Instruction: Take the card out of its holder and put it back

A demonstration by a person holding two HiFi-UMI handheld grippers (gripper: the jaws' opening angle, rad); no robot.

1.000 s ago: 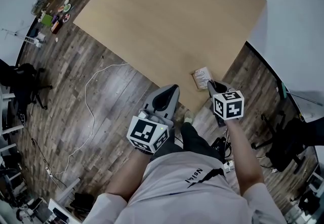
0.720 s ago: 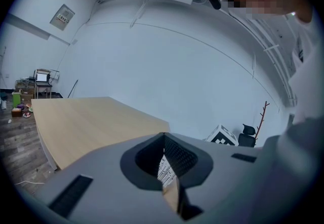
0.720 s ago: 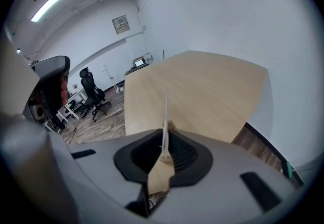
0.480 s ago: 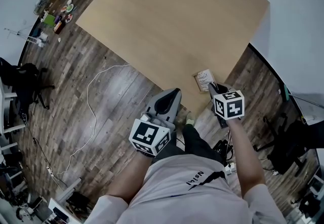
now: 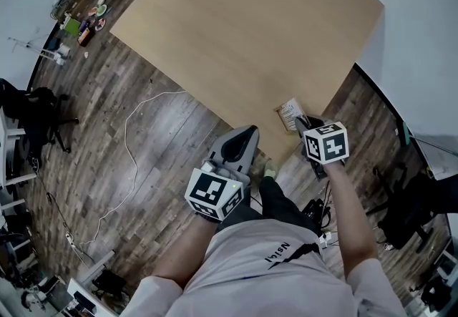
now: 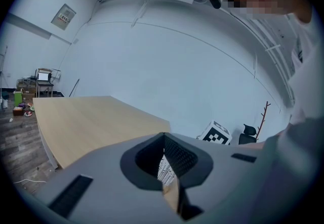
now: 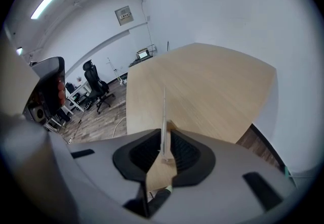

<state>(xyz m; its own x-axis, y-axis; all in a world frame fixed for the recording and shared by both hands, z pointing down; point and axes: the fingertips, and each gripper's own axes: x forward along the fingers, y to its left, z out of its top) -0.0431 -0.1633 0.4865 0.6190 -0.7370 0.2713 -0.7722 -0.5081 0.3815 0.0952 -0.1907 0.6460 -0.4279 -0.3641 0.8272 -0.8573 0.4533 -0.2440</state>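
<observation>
ok, r gripper (image 5: 304, 122) (image 7: 164, 134) clenched on card (image 5: 290, 114) (image 7: 163, 112), edge-on btwn jaws, at near edge of table (image 5: 243, 29). l gripper (image 5: 243, 138) (image 6: 164, 139) closed, empty, over floor (image 5: 143, 144).

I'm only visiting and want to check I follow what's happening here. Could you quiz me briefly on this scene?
1. True or false: the left gripper grips the card.
2. Which one is shut on the card? A the left gripper, B the right gripper.
3. Fill in: the card is by the near ____ of the table.
Key: 1 false, the left gripper is shut on nothing; 2 B; 3 corner.
</observation>
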